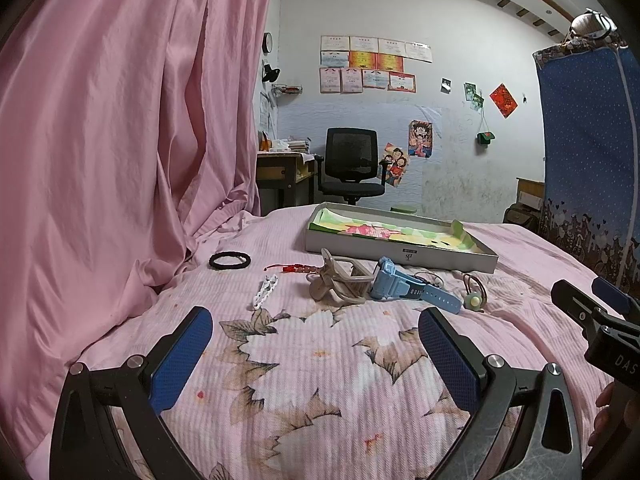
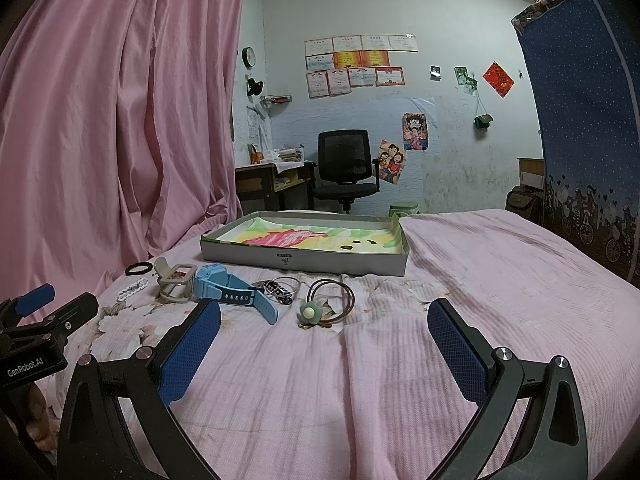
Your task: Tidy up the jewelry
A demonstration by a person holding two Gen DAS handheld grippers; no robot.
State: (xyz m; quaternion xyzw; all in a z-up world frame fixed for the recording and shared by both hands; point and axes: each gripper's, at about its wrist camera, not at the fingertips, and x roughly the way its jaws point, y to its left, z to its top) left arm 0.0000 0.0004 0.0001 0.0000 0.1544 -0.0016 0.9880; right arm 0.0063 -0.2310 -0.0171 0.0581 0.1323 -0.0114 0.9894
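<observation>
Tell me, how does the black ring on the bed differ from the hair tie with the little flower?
The black hair ring is one thick, plain loop; the flower hair tie is thin brown loops with a pale green flower. The black one lies far left by the pink curtain, the flower one far right. Both lie flat on the bedspread.

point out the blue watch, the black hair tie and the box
blue watch [image 2: 212, 286]: right wrist view, on the watch case
black hair tie [image 1: 229, 260]: left wrist view, on the ring's near edge
box [image 2: 240, 255]: right wrist view, on the grey front wall
</observation>
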